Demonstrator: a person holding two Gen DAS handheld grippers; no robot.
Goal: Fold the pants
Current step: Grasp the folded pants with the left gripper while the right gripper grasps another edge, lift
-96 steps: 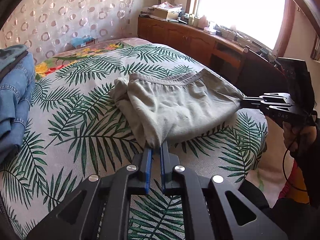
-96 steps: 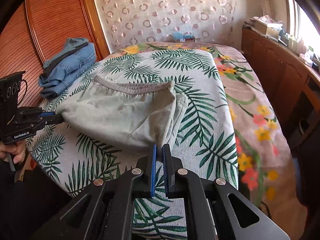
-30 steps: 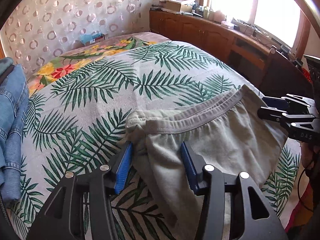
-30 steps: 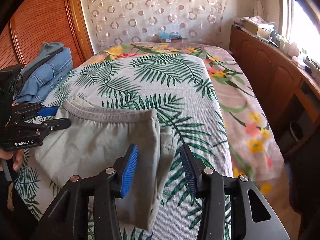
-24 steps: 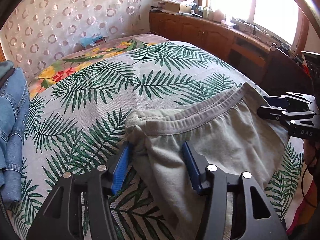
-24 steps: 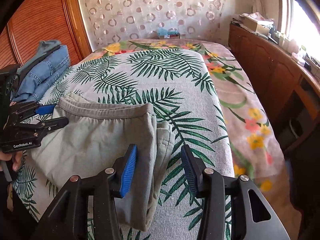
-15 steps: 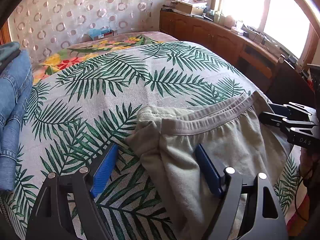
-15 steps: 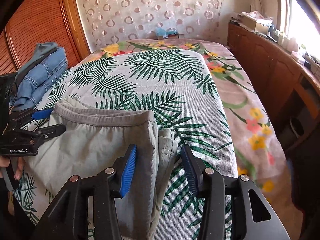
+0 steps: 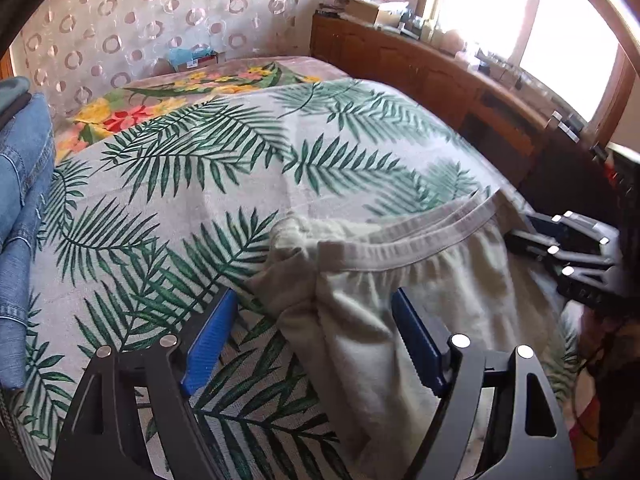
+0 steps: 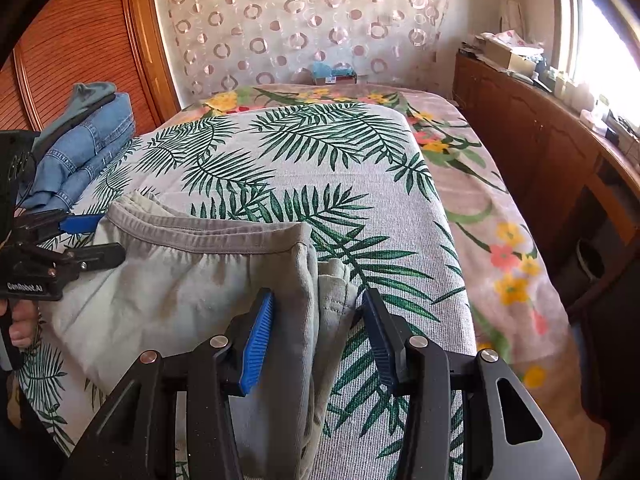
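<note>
Grey pants lie folded on palm-print bedspread, waistband at far edge, beyond both sets of tips.

L gripper: jaws have just been opening, now wide apart; bunched pants corner sits btwn pads, untouched.

R gripper: fingers apart, straddling the doubled side edge, no pinch.

Judgement: fold laid, release stage. Back both out w/o snagging layers; don't drag cloth toward bed edge.

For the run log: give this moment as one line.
pants: folded, on bed | left gripper: just opened | right gripper: open, straddling fold
</note>
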